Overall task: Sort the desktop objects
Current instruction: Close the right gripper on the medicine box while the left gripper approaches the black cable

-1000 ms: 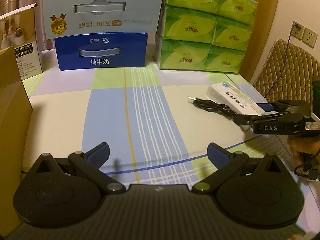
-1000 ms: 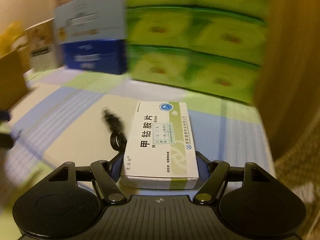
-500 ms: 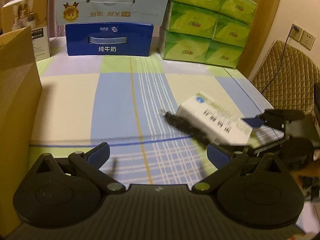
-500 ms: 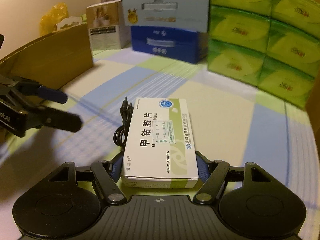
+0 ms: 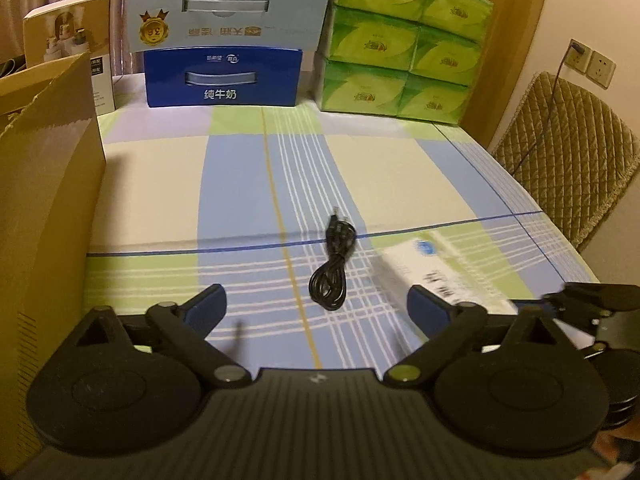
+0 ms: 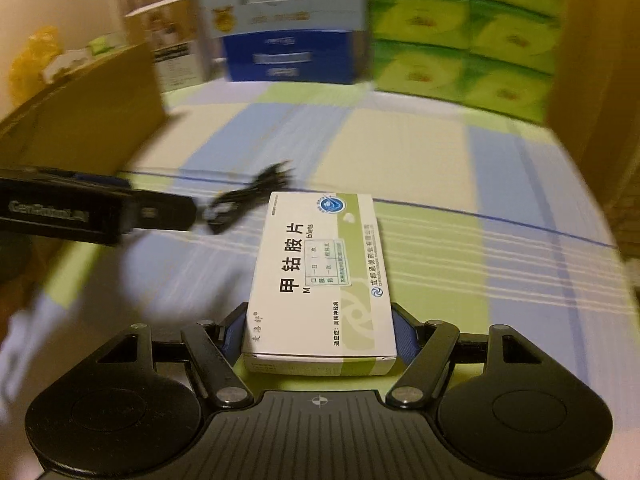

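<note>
My right gripper (image 6: 320, 326) is shut on a white and green medicine box (image 6: 320, 276) and holds it above the checked tablecloth. The same box (image 5: 436, 276) shows blurred at the lower right in the left wrist view, with the right gripper behind it. A coiled black cable (image 5: 332, 272) lies on the cloth just ahead of my left gripper (image 5: 316, 304), which is open and empty. The cable (image 6: 244, 200) also shows left of the box in the right wrist view, beside the left gripper's finger (image 6: 160, 210).
An open brown cardboard box (image 5: 44, 184) stands at the left. Blue milk cartons (image 5: 224, 72) and green tissue packs (image 5: 404, 40) line the back. A small printed carton (image 5: 68, 40) stands at the back left. A quilted chair (image 5: 568, 160) is off the table's right edge.
My right gripper carried the medicine box from the right side toward the near middle. The cable, dragged along with it, now lies free just ahead of my left gripper. My left gripper stayed open.
</note>
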A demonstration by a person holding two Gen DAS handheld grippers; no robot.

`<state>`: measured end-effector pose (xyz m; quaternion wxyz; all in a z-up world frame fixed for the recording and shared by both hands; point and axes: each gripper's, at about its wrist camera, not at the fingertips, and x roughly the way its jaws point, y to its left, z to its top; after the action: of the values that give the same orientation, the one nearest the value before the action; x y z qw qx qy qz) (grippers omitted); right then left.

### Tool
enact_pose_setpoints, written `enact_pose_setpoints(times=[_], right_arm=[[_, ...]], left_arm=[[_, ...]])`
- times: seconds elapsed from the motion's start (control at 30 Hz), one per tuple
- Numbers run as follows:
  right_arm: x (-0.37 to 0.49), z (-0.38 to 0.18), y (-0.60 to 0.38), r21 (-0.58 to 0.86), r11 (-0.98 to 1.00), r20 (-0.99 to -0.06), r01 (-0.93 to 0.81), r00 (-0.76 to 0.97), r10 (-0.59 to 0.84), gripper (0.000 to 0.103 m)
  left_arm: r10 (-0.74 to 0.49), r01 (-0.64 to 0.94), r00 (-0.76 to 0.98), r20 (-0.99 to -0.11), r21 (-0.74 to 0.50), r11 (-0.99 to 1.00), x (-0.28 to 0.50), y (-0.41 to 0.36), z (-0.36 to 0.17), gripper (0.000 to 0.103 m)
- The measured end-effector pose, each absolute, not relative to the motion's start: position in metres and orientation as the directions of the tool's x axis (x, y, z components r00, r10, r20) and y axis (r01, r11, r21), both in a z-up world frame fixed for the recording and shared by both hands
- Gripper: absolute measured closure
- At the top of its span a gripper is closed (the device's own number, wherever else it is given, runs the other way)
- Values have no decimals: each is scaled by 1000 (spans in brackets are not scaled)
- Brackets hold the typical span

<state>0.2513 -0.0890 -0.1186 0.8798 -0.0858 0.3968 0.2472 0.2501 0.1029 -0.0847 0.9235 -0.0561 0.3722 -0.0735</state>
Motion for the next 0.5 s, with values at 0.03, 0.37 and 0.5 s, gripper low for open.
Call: enact_pose_setpoints(times=[0.03, 0.37, 0.5], right_arm=[[255, -118, -94, 45, 879, -741, -475, 574, 349, 35], [280, -116, -116, 134, 932, -725, -335, 608, 323, 35], [284, -116, -114, 140, 934, -725, -328, 609, 322, 35]], left_arm=[[-175, 91, 712, -680, -158, 983, 252, 103, -86, 15], [-197, 229, 713, -673, -42, 973, 287, 78, -104, 60], [-186, 254, 692, -698, -7, 967, 294, 69, -116, 83]])
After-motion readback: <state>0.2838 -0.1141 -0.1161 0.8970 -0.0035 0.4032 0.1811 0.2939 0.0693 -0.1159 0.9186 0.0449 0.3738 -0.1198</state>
